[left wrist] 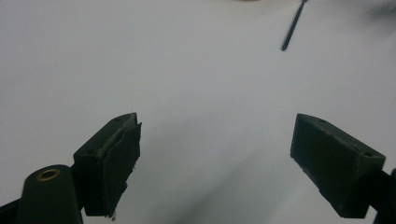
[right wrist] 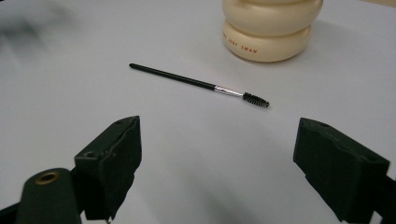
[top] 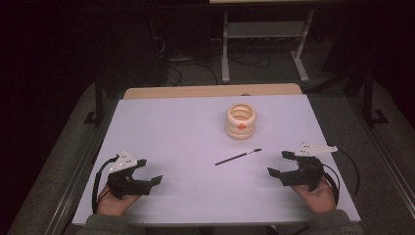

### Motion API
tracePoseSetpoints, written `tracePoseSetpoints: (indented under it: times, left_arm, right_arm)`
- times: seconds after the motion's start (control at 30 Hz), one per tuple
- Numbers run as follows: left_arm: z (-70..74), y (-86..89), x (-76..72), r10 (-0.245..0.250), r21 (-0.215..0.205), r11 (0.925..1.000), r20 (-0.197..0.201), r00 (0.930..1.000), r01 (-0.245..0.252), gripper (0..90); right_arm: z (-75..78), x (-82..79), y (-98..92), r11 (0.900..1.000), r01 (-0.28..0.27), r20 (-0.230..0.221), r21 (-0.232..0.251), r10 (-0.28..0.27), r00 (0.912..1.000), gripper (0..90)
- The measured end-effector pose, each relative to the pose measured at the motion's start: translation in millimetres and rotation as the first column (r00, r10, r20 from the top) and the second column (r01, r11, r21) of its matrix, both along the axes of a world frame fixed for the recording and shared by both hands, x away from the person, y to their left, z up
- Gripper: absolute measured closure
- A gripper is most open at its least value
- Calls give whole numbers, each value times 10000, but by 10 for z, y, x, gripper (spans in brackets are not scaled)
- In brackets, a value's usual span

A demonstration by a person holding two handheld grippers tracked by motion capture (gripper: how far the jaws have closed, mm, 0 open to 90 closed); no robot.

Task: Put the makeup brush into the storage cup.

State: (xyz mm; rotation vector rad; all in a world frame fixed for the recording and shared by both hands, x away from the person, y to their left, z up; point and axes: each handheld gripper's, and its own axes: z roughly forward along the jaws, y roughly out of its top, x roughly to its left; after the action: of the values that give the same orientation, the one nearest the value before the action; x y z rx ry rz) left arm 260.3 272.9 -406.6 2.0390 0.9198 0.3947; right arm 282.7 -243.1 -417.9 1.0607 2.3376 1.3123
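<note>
Near edge of the white worktop (top: 186,196): two hand-held grippers rest low over the surface, one toward each near corner, each gripped from below by a hand in a grey sleeve.

Left gripper (top: 148,171), near-left corner: jaws stand wide apart, nothing between them. Its own view shows bare worktop between the black jaws and the handle end of the brush at the top edge.

Right gripper (top: 280,163), near-right corner: jaws likewise wide apart, nothing between them, pointing toward the worktop's middle. A grey three-cornered plate sits on top; a cable loops behind.

Mascara-type spoolie brush (right wrist: 201,84): lies flat on the worktop right of centre, just ahead of the right gripper and clear of both jaws. Black handle, silver ferrule, black bristle head; the head points toward the far-right side.

Cream ribbed cup (right wrist: 268,32): stands upright beyond the brush toward the far edge, apart from it, open mouth up. Red lettering on the lowest ring ends in "SWAN"; preceding characters illegible. A small orange mark shows on its front in the high view.
</note>
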Motion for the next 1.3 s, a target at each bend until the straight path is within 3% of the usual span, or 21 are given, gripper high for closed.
tracePoseSetpoints:
  times: [0.33, 0.8, 0.9, 0.93, 1.3]
  left_arm:
    - [3, -53, -11, -23, -26, 10000, -120, 9999, 23, 163]
    - [12, -159, 44, -570, 274, 9979, -362, 9977, 580, 212]
    - [23, -196, 53, -556, 75, 9984, -415, 9976, 560, 215]
    - [29, -197, 64, -692, 255, 9972, -397, 9968, 703, 217]
    - [35, -299, 87, -857, 233, 9960, -474, 9952, 868, 220]
  right_arm:
    - [-4, 7, -41, 9994, 171, 9, -298, -171, 9999, 145]
    - [6, -9, -48, 9994, 279, -2, -217, -279, 9996, 146]
    - [2, -9, -43, 9994, 239, -4, -253, -239, 9997, 146]
    - [1, -9, -40, 9994, 230, 16, -248, -230, 9997, 146]
    - [4, -12, -33, 9995, 225, -98, -233, -227, 9997, 146]
